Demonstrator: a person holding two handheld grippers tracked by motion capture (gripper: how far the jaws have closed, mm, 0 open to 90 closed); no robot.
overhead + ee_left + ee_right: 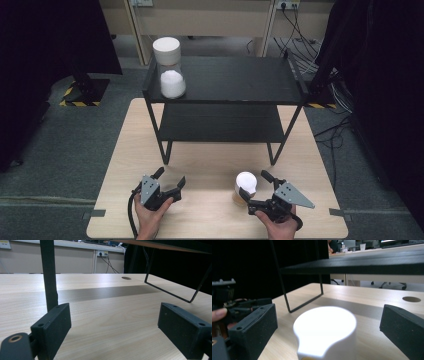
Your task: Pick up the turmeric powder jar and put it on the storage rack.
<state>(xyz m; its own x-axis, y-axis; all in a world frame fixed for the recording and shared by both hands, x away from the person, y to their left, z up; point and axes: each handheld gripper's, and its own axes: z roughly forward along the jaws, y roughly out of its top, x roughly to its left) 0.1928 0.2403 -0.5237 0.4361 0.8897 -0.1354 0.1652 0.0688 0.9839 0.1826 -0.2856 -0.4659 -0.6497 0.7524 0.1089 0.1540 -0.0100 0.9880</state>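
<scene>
We see the jaws of the right gripper point(255, 185) spread wide, one on either side of a small white-lidded jar point(245, 186) that stands on the counter point(210, 165). In the right gripper view the white lid point(325, 328) sits low between the two black jaws with clear space at both sides, so nothing is clamped. The right hand point(280, 225) holds this gripper from below near the counter's front edge, its grey three-cornered plate facing up and its jaws angled toward the left and a little away from the person.

The jaws of the left gripper point(170, 177) are also wide apart and hold nothing; in the left gripper view we see bare pale wood between them. The left hand point(150, 215) grips it from beneath at the front left of the counter, jaws pointing forward and slightly right toward the shelf's front left leg point(49, 275). The two grippers are well apart, with the small jar between them but close to the right one.

Farther out, a black two-tier shelf point(225, 92) stands on thin legs at the back half of the counter. On the left end of its top tier stands a tall clear jar point(170, 67) with a white lid, partly filled with white contents. Grey carpet surrounds the counter, and cables point(300, 37) lie on the floor behind the shelf at the right.
</scene>
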